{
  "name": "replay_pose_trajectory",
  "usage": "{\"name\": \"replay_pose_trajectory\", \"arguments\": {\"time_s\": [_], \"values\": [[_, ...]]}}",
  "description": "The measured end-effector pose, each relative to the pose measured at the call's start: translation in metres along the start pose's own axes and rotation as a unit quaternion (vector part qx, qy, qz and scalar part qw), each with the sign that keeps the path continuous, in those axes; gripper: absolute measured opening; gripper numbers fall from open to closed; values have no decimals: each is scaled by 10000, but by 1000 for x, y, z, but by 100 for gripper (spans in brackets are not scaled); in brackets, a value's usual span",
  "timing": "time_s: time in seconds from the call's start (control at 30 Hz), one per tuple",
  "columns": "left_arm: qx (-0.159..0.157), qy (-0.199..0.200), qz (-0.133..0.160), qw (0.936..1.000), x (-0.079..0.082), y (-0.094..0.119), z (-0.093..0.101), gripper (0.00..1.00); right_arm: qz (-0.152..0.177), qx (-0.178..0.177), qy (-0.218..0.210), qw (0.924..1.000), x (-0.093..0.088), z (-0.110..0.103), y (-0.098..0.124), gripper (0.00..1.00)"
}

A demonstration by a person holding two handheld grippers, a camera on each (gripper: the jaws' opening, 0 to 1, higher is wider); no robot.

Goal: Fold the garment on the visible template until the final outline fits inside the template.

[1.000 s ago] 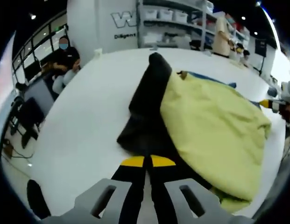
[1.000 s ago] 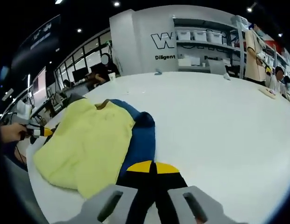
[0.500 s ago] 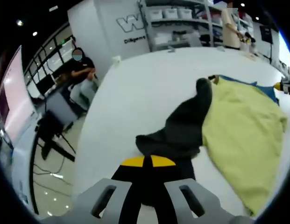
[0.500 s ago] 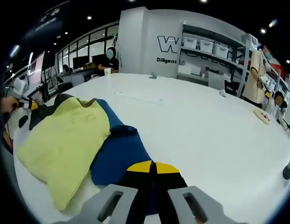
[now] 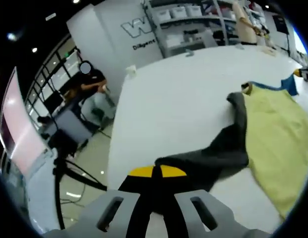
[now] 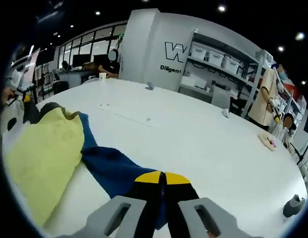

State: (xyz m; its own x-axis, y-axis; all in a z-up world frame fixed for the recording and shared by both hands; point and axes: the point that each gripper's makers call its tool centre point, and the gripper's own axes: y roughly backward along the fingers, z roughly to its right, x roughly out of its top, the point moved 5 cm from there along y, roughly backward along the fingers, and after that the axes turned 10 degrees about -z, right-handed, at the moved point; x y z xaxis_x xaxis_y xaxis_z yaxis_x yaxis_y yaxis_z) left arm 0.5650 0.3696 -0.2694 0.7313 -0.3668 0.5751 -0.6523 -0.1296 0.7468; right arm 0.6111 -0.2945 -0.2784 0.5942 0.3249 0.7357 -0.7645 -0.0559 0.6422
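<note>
A garment with a pale yellow body [image 5: 277, 134] lies on the white table [image 5: 168, 99]. Its dark grey sleeve [image 5: 220, 151] stretches from the body toward my left gripper [image 5: 157, 172], which is shut on the sleeve's end near the table's edge. Seen from the right gripper view, the yellow body [image 6: 37, 148] lies at the left and the blue sleeve [image 6: 111, 168] runs from it to my right gripper [image 6: 161, 177], shut on the sleeve's end. The left gripper [image 6: 22, 96] shows small at the far left, beside the dark sleeve [image 6: 37, 111].
The table's edge [image 5: 114, 148] drops to the floor at the left, where a person [image 5: 89, 79] sits at a desk. A cup [image 6: 102, 76], a pink item [image 6: 269, 141] and a dark object [image 6: 292, 206] stand on the table. Shelves [image 6: 213, 54] and a standing person [image 6: 265, 99] are behind.
Both grippers have drawn the sleeves out from over the yellow body: the dark sleeve to its side, the blue sleeve to the opposite side. Both sleeves now lie stretched outward.
</note>
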Motion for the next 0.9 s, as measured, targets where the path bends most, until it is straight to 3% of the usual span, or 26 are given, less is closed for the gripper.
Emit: {"name": "replay_pose_trajectory", "arguments": {"time_s": [0.27, 0.43, 0.47, 0.57, 0.7, 0.9], "values": [[-14, 12, 101, 9999, 10, 7, -5, 0, 134, -53, 224, 9996, 24, 11, -11, 0], [37, 78, 199, 9998, 7, 6, -11, 0, 551, -342, 450, 9969, 59, 23, -1, 0], [22, 109, 290, 9995, 6, 6, -12, 0, 696, -347, 289, 9966, 69, 29, 8, 0], [-11, 167, 190, 9997, -6, 0, -10, 0, 474, -168, 525, 9974, 51, 21, 5, 0], [-66, 317, 135, 9994, -14, 1, -10, 0, 195, -33, 504, 9985, 26, 15, -5, 0], [-103, 99, 50, 9999, -25, 3, -4, 0, 55, 120, 372, 9992, 22, 6, -6, 0]]}}
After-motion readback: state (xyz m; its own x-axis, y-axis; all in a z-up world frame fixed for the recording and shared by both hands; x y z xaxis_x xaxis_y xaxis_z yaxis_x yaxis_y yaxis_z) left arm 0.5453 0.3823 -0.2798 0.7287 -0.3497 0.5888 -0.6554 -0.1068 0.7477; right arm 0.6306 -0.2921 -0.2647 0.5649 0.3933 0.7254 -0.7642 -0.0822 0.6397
